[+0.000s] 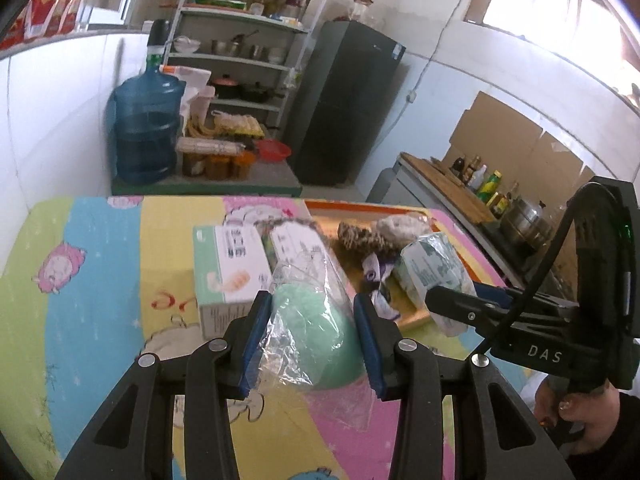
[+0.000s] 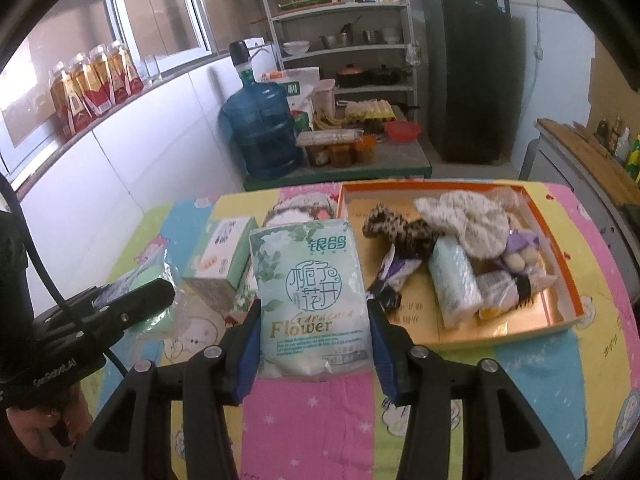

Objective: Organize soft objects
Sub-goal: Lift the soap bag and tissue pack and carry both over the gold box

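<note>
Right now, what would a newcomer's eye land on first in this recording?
Most likely the white tissue pack printed "Flower", held between the right gripper's blue fingers over the bright cartoon-print cloth. Beside it, the left gripper brackets a mint-green sponge in clear wrap. To the right, an orange-rimmed box already holds a pile of soft items.

A table under a cartoon cloth (image 2: pixel 312 408) carries an orange tray (image 2: pixel 560 280) at two o'clock and a green carton (image 2: pixel 224 256) at eleven.
</note>
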`<state>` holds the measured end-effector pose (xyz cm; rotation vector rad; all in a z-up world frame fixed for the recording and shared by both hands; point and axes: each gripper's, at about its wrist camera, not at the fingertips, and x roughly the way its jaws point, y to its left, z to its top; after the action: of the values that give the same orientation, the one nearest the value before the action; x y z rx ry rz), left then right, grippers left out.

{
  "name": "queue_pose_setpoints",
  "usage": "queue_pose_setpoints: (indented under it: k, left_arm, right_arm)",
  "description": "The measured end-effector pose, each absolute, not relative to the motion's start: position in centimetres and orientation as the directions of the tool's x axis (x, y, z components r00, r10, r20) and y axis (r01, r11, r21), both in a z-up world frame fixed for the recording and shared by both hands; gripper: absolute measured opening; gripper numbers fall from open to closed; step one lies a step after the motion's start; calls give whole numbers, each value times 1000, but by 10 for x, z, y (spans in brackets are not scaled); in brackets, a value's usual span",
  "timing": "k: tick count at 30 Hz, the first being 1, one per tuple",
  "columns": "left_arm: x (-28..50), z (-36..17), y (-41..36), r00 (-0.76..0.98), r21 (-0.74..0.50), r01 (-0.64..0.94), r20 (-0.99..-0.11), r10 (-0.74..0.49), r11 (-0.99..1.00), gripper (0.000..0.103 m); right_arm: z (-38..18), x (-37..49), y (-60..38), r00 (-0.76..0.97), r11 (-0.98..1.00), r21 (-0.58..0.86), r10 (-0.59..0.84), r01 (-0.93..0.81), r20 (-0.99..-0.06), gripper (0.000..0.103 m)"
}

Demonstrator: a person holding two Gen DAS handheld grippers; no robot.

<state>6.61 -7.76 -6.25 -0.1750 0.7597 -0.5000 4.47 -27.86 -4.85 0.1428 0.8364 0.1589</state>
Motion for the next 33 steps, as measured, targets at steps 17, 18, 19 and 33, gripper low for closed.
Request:
queue_pose_setpoints:
  k: [17, 18, 19, 33]
  left_arm:
    - [104, -46, -127, 639, -310, 372, -598, -483, 875, 42]
    - [106, -45, -129, 639, -309, 372, -599, -483, 875, 42]
    - [108, -45, -134, 639, -308, 372, -599, -482, 876, 42]
    - [126, -43, -179, 639, -297, 367, -608, -471, 881, 42]
  right_arm:
    - [-32, 72, -324, 679, 976, 201, 202, -82, -705, 49]
    - [-32, 73, -328, 679, 976, 203, 203, -81, -705, 49]
    - [-32, 74, -331, 680, 976, 204, 203, -80, -705, 49]
    - [-33, 91, -374, 681, 973, 216, 208, -74, -702, 49]
